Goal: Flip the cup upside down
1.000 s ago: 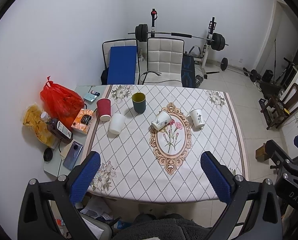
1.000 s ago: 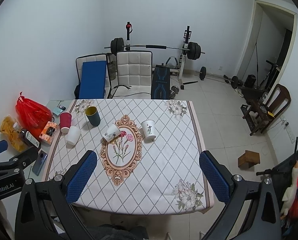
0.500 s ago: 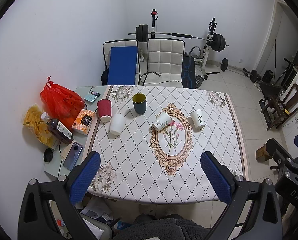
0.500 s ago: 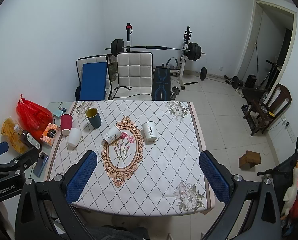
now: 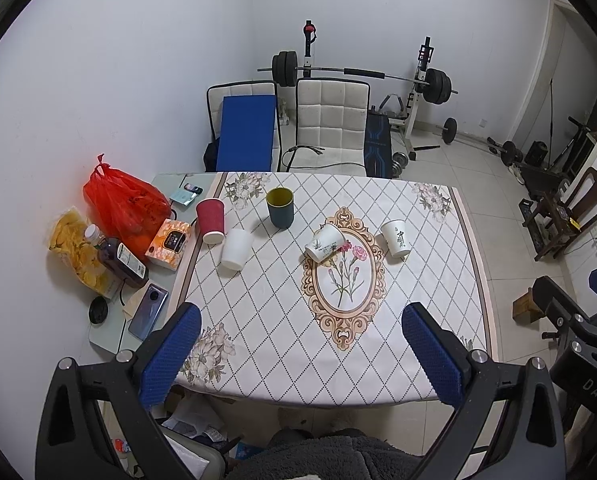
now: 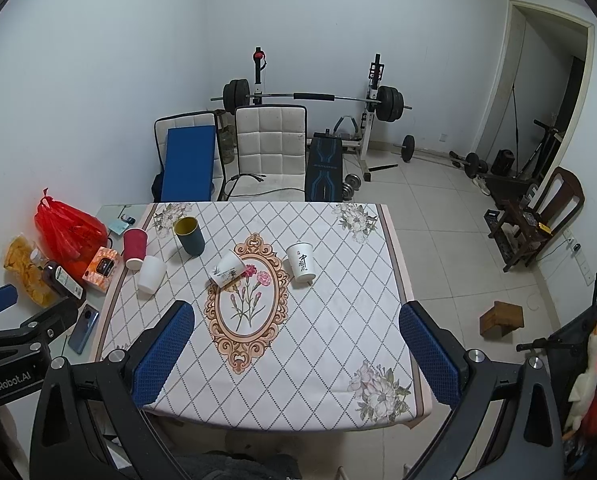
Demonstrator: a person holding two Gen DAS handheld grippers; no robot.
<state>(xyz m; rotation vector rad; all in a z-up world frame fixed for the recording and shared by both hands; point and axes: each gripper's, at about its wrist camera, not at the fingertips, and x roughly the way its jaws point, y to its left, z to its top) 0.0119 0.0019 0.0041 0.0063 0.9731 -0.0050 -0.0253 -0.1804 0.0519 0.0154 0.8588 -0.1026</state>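
Both grippers, left gripper and right gripper, hang wide apart and empty above the counter, poised toward the upright dark-teal plastic cup.

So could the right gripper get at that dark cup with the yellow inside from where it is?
Probably yes. The right gripper is open and empty, above the table's near edge. The dark cup stands upright at the far left, with open space around it, though the tipped cup lies roughly on the way.

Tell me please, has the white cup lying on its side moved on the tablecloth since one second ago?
No. The tipped cup lies at the upper left edge of the oval flower medallion, just as before; only the cameras shifted slightly.
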